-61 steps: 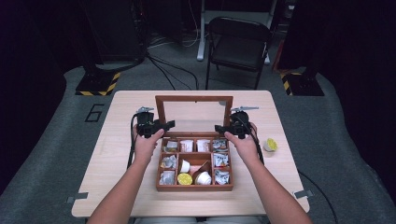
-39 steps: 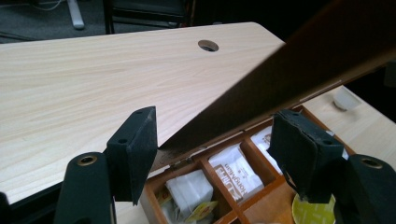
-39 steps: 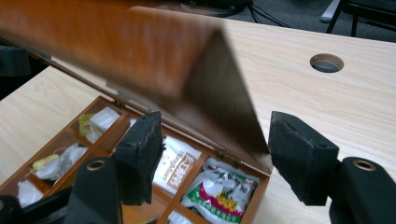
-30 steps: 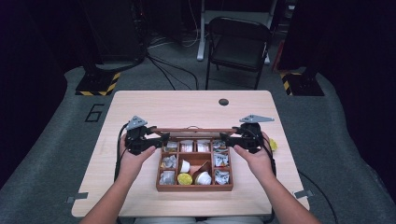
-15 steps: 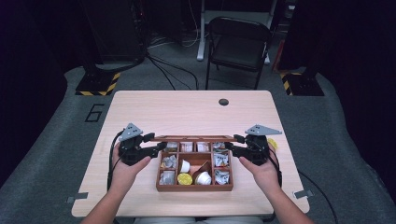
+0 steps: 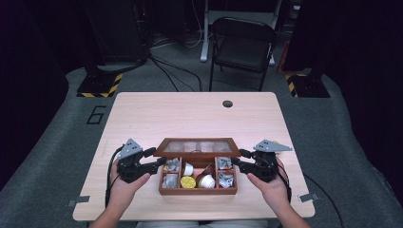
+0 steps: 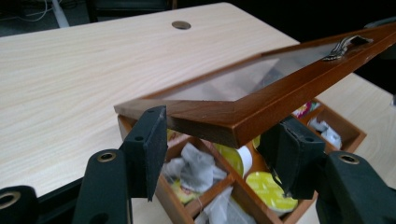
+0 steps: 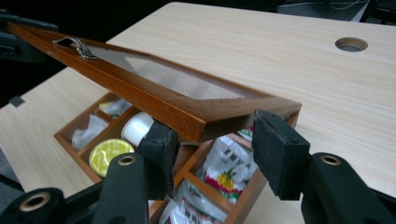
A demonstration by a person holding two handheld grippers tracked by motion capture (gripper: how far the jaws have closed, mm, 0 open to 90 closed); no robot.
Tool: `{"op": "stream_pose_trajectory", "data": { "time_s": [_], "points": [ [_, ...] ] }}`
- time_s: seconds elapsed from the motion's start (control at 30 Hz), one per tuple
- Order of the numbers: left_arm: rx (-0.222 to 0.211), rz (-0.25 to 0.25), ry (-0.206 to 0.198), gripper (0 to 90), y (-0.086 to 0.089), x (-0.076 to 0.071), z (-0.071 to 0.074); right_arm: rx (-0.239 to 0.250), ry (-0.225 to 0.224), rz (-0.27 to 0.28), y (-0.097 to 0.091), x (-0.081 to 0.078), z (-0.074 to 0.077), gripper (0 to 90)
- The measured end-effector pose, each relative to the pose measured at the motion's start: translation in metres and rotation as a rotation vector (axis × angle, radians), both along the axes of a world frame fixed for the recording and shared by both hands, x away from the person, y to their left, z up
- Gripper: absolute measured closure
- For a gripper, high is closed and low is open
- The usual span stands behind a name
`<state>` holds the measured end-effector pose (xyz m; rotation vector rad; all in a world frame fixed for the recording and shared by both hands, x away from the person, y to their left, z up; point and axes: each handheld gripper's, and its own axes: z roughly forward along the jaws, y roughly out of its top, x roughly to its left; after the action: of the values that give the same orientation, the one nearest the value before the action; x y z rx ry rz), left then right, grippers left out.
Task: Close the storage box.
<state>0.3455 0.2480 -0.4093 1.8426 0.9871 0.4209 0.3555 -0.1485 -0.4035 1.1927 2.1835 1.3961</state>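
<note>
A brown wooden box with several compartments of tea bags, yellow-lidded capsules and white cups sits near the table's front edge. Its glass-paned lid is hinged at the back and hangs tilted low over the box. My left gripper has just been closing and is shut on the lid's left front corner, one pad on each side. My right gripper has also been closing and grips the lid's right front corner. A small metal handle sits mid-way along the lid's front rail.
The light wooden table stretches away behind the box, with a round cable hole near its far edge. A black folding chair stands beyond the table. The person's hands rest at both sides of the box.
The lid has swung down from upright to a low tilt over the box. Both hands came toward the table's near edge with it, and the jaws narrowed on its corners.
</note>
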Motion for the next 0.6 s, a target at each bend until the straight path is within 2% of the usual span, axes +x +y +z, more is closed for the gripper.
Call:
{"op": "stream_pose_trajectory", "data": {
  "time_s": [0.07,0.27,0.43,0.6],
  "points": [
    [0.009,-0.005,0.007,41.5,0.0,-0.004,-0.005,-0.024,-0.004,0.003,-0.001,-0.005,-0.004,50.7],
    [0.024,-0.01,0.033,40.9,-0.001,-0.014,-0.024,-0.041,0.012,0.029,-0.001,-0.018,-0.022,50.3],
    [0.024,-0.007,0.052,40.7,-0.002,-0.018,-0.032,-0.027,0.034,0.036,-0.003,-0.021,-0.033,49.7],
    [0.026,0.008,0.059,40.7,-0.003,-0.022,-0.035,-0.043,0.028,0.034,-0.001,-0.024,-0.036,49.2]
  ]
}}
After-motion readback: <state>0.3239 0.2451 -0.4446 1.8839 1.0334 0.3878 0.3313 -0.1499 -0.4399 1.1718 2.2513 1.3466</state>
